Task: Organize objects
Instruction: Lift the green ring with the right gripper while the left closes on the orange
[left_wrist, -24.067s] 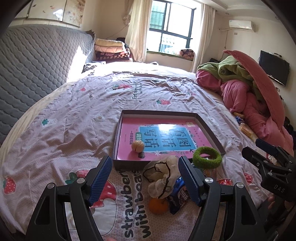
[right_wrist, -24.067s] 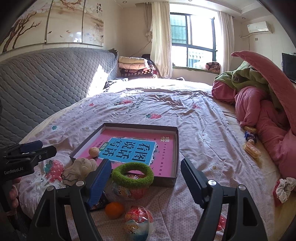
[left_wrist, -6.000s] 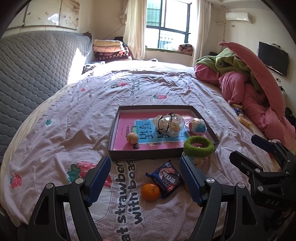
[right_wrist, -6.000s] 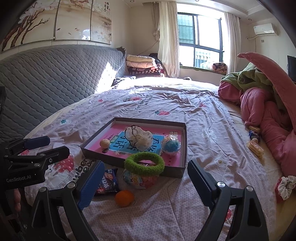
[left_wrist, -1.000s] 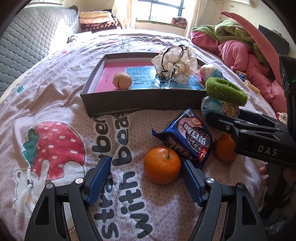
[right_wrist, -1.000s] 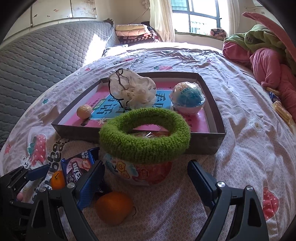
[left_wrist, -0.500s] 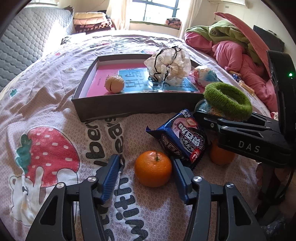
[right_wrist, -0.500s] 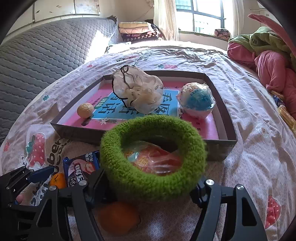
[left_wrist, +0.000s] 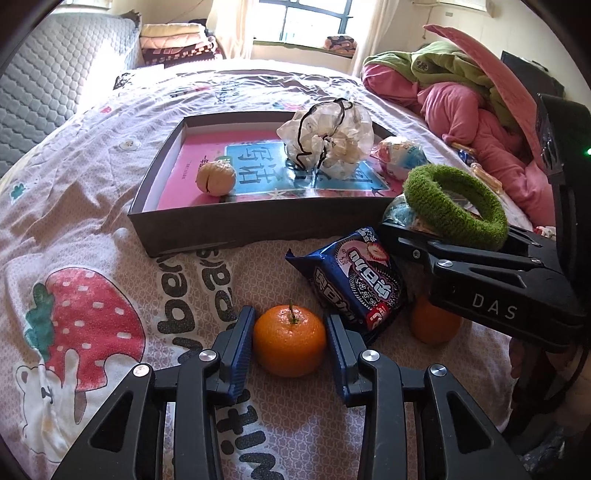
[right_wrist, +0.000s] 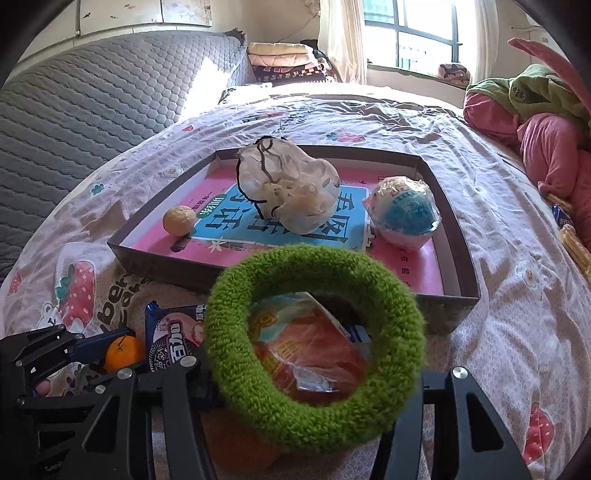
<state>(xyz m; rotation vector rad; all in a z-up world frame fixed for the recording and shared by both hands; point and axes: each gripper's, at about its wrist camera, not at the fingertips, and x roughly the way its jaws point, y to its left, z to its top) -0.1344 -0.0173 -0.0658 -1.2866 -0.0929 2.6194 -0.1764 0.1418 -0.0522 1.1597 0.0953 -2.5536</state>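
- The left claw (left_wrist: 290, 336) is closing, its ribbed blue pads against both sides of a smooth, round orange (left_wrist: 289, 339) on the bed sheet (left_wrist: 92, 258).
- The right claw (right_wrist: 314, 387) is closing around a crinkly wrapped ball (right_wrist: 306, 350) topped with a fuzzy green ring (right_wrist: 314, 347); its pads are hidden, so contact cannot be told.
- A glossy blue snack packet (left_wrist: 356, 280) lies just beyond the orange; a second orange (left_wrist: 434, 326) sits under the right claw.
- The shallow cardboard tray (left_wrist: 258, 225) holds a walnut (left_wrist: 215, 179), a crumpled bag (left_wrist: 328, 136) and a wrapped ball (left_wrist: 400, 157).
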